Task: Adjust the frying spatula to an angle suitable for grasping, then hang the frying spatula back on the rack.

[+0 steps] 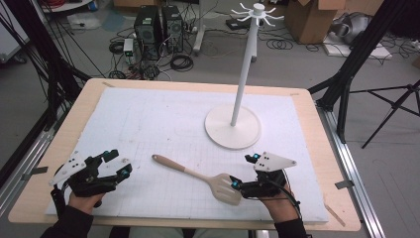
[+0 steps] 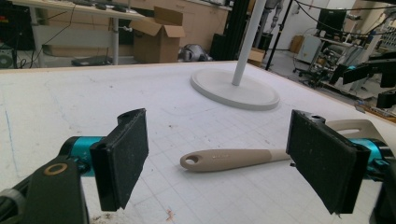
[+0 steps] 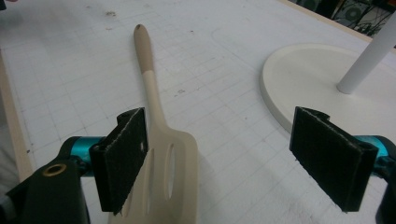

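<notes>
A beige slotted spatula (image 1: pixel 198 176) lies flat on the white mat, handle toward the left, head toward the right front. My left gripper (image 1: pixel 120 162) stands open left of the handle's end; in the left gripper view the spatula handle (image 2: pixel 224 159) lies a little beyond the open left gripper (image 2: pixel 219 140). My right gripper (image 1: pixel 242 171) is open at the spatula's head. In the right gripper view the spatula head (image 3: pixel 168 172) lies close by the left pad (image 3: pixel 122 158) of the right gripper (image 3: pixel 233 158). A white hook stand (image 1: pixel 242 74) rises from its round base (image 1: pixel 218 131).
The white gridded mat (image 1: pixel 163 119) covers a wooden table (image 1: pixel 317 148). The stand base (image 3: pixel 308 79) sits just beyond the right gripper's right jaw. Black frame posts, cables, computers and cardboard boxes stand on the floor beyond the table.
</notes>
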Available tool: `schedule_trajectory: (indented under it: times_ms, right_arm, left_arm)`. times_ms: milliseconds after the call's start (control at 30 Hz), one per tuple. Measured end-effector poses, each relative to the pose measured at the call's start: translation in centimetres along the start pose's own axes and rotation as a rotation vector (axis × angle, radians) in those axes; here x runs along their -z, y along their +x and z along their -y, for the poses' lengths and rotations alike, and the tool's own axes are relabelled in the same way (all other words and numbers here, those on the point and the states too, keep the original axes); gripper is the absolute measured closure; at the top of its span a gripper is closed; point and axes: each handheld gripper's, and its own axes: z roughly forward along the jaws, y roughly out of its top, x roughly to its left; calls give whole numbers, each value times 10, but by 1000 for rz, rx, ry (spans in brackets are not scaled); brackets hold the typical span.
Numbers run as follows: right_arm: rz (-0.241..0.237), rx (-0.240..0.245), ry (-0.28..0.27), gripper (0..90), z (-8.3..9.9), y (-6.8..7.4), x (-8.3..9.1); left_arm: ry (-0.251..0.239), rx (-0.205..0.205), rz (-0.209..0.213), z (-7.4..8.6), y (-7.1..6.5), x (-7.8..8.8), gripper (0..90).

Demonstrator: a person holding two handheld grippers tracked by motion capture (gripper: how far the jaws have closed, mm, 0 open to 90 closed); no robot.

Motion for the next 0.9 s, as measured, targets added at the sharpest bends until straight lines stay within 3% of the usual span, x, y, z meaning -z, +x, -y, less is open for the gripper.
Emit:
schedule_trajectory:
  times_ms: [133,233,533,600,667,700,733,767,900]
  right_arm:
    - [5,0,1,187,2,0,2]
    - [-11,-3,11,262,3,0,4]
    - [-19,-7,18,280,2,6,6]
    - [-40,2,20,331,1,8,6]
    - [-59,27,19,454,-3,14,6]
    - [-59,27,19,454,-3,14,6]
    - [-95,53,21,582,-4,18,6]
    - [-95,53,21,582,-4,18,6]
    - [-138,91,64,868,-1,22,1]
  left_arm:
    - [8,2,10,0,0,-4,213]
    - [4,-1,20,0,-1,-5,213]
    - [2,8,42,-1,1,-9,213]
    - [8,0,45,-1,0,-10,212]
    - [10,-6,44,-1,-2,-10,209]
    - [12,-7,46,-1,-3,-11,209]
    - [13,-10,45,-1,-4,-11,209]
    - [13,-13,46,-1,-5,-11,209]
    - [20,-22,46,-1,-4,-12,210]
